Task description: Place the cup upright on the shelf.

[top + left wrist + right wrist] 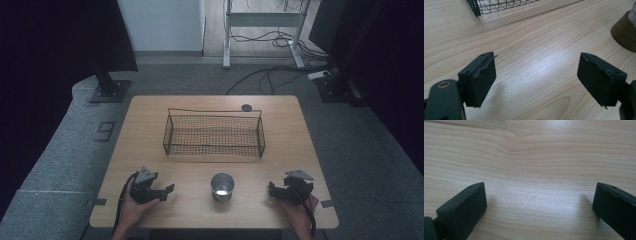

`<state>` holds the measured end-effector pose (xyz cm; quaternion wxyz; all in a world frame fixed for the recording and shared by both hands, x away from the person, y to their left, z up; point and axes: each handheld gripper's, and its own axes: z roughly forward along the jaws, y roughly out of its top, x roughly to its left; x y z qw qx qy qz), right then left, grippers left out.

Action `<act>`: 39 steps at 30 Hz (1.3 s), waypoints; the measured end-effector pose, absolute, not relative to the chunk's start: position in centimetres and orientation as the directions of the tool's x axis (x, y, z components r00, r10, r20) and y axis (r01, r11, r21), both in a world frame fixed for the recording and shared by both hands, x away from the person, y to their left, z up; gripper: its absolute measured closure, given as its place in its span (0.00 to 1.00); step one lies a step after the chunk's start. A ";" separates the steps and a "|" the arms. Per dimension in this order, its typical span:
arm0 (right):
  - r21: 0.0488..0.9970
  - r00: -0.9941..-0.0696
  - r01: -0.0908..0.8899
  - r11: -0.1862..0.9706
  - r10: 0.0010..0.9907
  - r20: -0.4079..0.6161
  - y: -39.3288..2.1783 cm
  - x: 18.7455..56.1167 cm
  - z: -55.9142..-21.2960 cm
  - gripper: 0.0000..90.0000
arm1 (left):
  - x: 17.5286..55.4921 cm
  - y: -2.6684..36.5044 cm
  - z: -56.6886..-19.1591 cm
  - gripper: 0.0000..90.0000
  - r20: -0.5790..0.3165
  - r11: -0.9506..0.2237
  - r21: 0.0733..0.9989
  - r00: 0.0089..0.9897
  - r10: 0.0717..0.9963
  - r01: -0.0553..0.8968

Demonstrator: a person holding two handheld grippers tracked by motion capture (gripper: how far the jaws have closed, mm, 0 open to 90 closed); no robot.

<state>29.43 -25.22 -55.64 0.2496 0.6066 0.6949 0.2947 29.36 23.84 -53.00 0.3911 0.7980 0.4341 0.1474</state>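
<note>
Table of pale wood carries three things in the high view: a metal cup, a black wire basket and a small dark disc. The cup stands upright near the front edge, between the two grippers and touching neither. The basket sits at 12 o'clock from the cup, well apart from it, and the disc lies just beyond the basket's far right corner, at about 1 o'clock.

The left gripper rests at 9 o'clock from the cup, held in a hand, jaws spread wide with nothing between them. In the left gripper view the cup's side shows at the upper right, beyond the jaws, and a basket corner at the upper left.

The right gripper lies at 3 o'clock from the cup, jaws likewise spread over bare table, gripping nothing.
</note>
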 end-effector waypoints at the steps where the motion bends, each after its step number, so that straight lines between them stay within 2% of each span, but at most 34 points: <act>1: 0.713 -0.139 0.696 0.090 0.990 0.011 -25.2 29.4 -55.6 0.00 | 29.4 23.9 -53.0 0.17 -0.103 -0.318 0.750 0.578 0.810 0.580; 10: 0.714 -0.163 0.692 0.106 0.987 0.011 -25.5 29.2 -55.7 0.00 | 29.6 24.3 -52.9 0.17 -0.105 -0.312 0.752 0.573 0.813 0.580; 23: 0.714 -0.143 0.694 0.092 0.990 0.011 -25.5 29.0 -55.7 0.00 | 29.4 23.8 -52.0 0.17 -0.123 -0.305 0.762 0.590 0.798 0.571; 27: 0.714 -0.139 0.694 0.090 0.990 0.010 -25.5 29.0 -55.7 0.00 | 29.4 23.7 -51.3 0.17 -0.191 -0.254 0.774 0.597 0.779 0.579; 32: 0.716 -0.132 0.693 0.085 0.991 0.011 -25.4 28.8 -55.6 0.01 | 29.0 23.3 -49.9 0.17 -0.218 -0.231 0.791 0.615 0.758 0.566; 39: 0.716 -0.133 0.693 0.085 0.991 0.011 -25.5 28.8 -55.6 0.01 | 29.0 22.2 -48.8 0.17 -0.193 -0.253 0.804 0.638 0.745 0.538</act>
